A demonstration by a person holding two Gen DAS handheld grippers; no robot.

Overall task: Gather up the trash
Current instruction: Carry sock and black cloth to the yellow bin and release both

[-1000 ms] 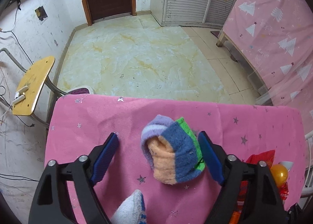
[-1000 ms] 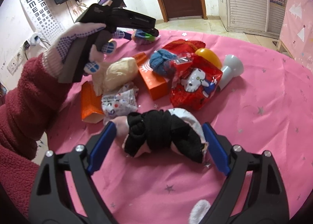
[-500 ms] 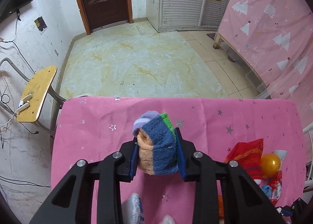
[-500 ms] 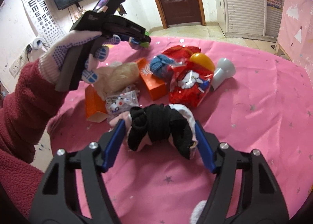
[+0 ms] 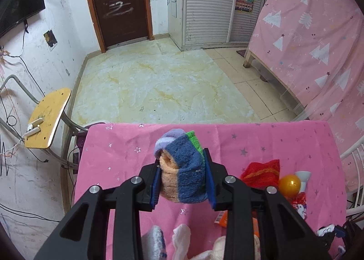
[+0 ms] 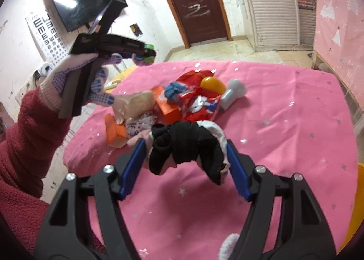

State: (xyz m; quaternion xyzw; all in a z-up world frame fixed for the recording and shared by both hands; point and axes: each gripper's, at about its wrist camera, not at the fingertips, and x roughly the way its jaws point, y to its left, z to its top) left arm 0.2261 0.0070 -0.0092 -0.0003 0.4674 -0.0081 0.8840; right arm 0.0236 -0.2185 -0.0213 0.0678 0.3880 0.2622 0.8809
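Note:
My left gripper (image 5: 183,179) is shut on a rolled sock of blue, orange, purple and green (image 5: 182,169) and holds it above the pink tablecloth (image 5: 118,153). In the right wrist view the left gripper (image 6: 145,54) is raised high at the left with the sock in its tip. My right gripper (image 6: 185,160) is shut on a black and white sock bundle (image 6: 186,144) and holds it lifted above the cloth (image 6: 284,123).
A pile lies on the table: two orange boxes (image 6: 167,106), a red snack bag (image 6: 202,106), a yellow ball (image 6: 212,83), a grey cup (image 6: 233,93), a beige bundle (image 6: 134,103). A yellow chair (image 5: 45,119) stands left of the table.
Both grippers closed on their socks and lifted them. The left one rose high above the table; the right one squeezed the black bundle and raised it.

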